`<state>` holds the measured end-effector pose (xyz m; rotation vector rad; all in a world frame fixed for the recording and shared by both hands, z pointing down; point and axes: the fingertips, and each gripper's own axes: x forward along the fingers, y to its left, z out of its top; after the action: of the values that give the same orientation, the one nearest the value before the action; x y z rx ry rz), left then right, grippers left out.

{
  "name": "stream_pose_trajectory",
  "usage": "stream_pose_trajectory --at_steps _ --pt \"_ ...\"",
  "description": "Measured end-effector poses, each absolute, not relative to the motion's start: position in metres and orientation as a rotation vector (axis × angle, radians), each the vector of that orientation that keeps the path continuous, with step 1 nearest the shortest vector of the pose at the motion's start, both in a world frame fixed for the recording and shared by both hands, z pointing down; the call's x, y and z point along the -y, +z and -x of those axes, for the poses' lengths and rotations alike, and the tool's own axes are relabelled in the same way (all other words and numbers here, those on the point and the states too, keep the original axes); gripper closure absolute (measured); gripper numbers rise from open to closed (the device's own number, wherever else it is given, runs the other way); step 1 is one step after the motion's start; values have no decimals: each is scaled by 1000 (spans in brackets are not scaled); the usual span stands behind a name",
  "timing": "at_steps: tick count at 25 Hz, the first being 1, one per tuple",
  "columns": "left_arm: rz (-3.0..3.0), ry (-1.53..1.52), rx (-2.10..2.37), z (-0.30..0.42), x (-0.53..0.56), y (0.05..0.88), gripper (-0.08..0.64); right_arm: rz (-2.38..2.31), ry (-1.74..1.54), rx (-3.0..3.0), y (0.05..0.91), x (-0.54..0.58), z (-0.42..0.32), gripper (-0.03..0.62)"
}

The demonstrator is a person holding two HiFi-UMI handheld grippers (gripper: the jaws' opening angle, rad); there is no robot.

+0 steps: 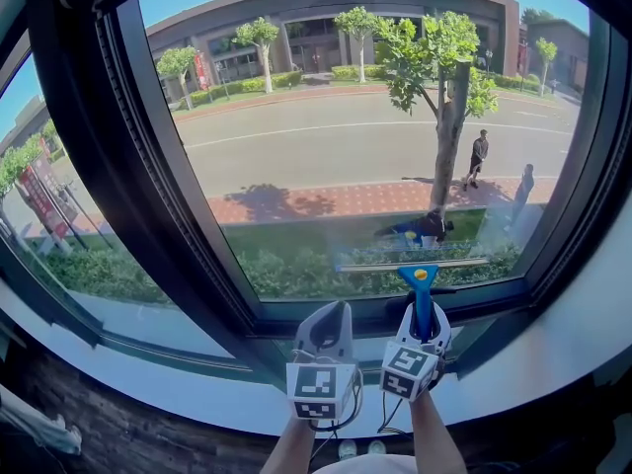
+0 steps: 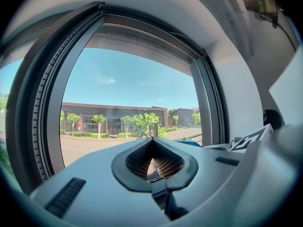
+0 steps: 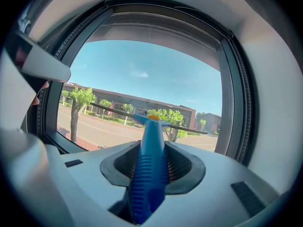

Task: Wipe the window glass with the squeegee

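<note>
A blue-handled squeegee points up at the large window glass. Its long blade lies level against the lowest part of the pane, just above the bottom frame. A faint streaky band shows on the glass above the blade. My right gripper is shut on the ribbed blue handle, which runs out between the jaws in the right gripper view. My left gripper hangs close beside it on the left, shut with nothing in it. In the left gripper view the pads meet, and a corner of the squeegee shows past them.
A thick dark window frame divides this pane from a second pane at the left. A white sill runs below the glass. Outside are a street, trees, a brick walk and two people walking.
</note>
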<state>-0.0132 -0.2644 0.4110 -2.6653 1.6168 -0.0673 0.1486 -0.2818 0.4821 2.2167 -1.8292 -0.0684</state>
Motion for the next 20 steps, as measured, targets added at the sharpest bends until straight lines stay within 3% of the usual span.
stream_pose_trajectory --at_steps 20 --pt "2665 -109 -1643 16 264 419 557 -2148 62 1816 526 280 -153 456"
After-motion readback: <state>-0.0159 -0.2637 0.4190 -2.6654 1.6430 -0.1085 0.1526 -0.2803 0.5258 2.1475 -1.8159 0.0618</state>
